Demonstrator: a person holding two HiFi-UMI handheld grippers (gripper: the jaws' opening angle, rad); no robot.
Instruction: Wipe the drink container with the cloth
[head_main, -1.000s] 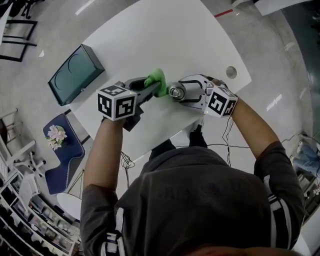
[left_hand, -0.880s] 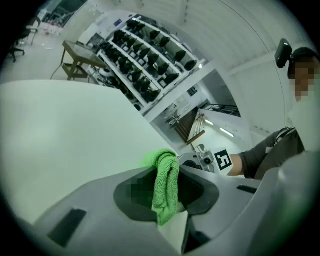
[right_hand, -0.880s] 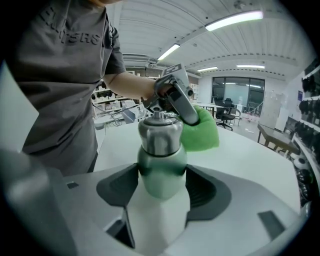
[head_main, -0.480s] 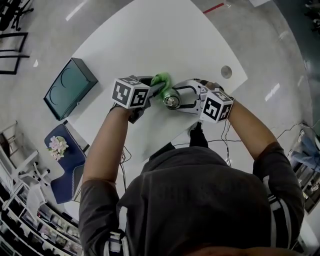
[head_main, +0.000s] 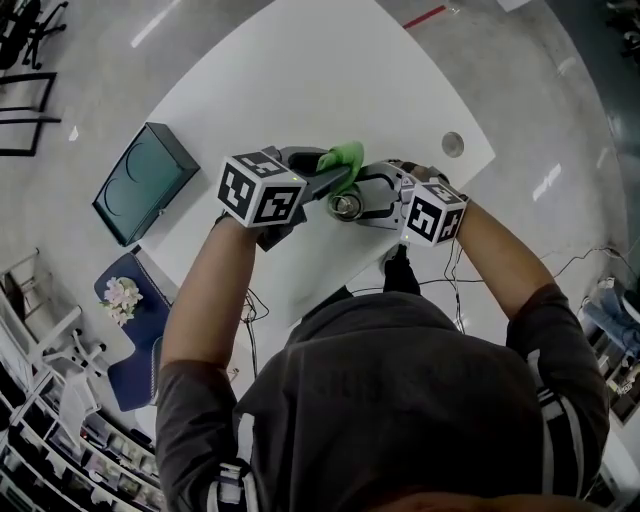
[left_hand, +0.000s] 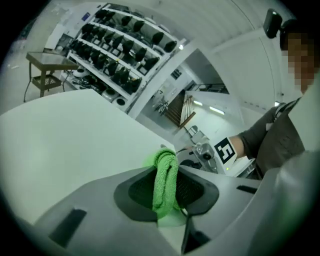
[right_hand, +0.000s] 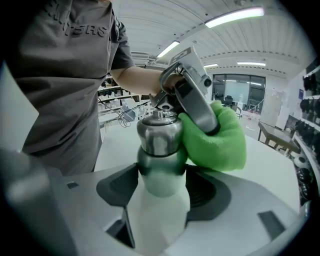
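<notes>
Over the table (head_main: 330, 90), close to its near edge, your right claw (right_hand: 161, 187) stays clamped on the pale body of the bottle (right_hand: 159, 135). Your left claw (left_hand: 165, 192), shut tight on the green cloth (right_hand: 220, 142), has carried the wad from the bottle's left side round against its steel neck. The wipe looks under way, though most of the body probably remains to be done.

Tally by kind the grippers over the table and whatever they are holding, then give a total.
Grippers: 2, left gripper and right gripper
Cloths: 1, green cloth
Bottles: 1, drink bottle
Total: 4
</notes>
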